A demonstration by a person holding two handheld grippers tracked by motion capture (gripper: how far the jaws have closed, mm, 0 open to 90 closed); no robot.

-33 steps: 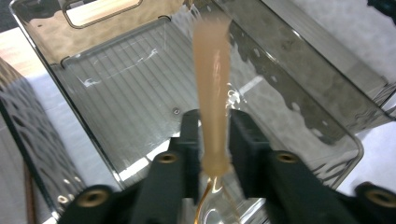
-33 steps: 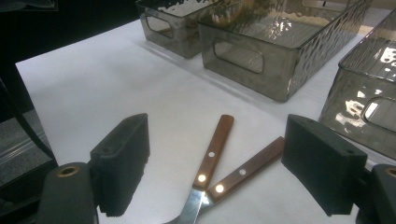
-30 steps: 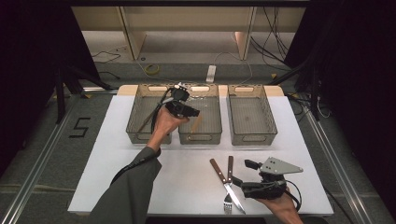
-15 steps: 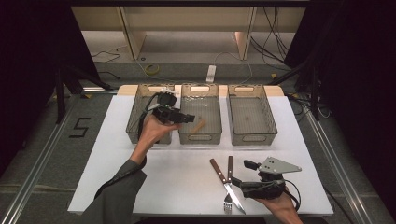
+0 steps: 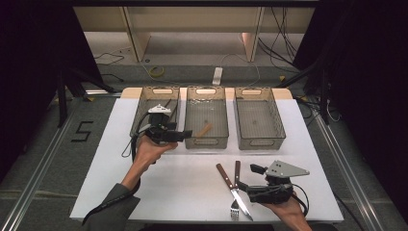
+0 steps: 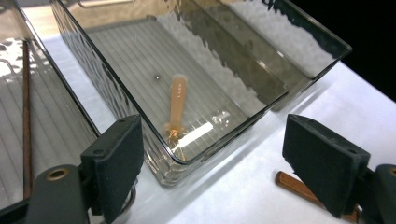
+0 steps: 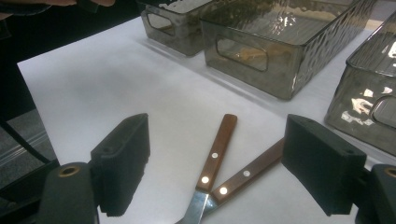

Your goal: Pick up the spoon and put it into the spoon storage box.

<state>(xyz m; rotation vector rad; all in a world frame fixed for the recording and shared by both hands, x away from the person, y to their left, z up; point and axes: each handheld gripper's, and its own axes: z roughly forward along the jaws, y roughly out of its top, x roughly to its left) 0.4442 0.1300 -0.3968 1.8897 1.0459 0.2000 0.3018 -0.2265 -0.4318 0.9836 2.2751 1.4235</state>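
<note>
Sorting step: left gripper (image 5: 185, 133), jaws just spread and empty; wooden piece, probably a small spoon (image 6: 176, 103), lay in middle bin (image 5: 207, 143). Right gripper (image 7: 217, 172) gaped over knife (image 7: 212, 163) and fork (image 5: 236, 185); next, pinch one handle.

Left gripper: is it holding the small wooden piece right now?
No. The left gripper has its jaws wide apart with nothing between them, and the wooden piece lies on the floor of the middle bin.
</note>
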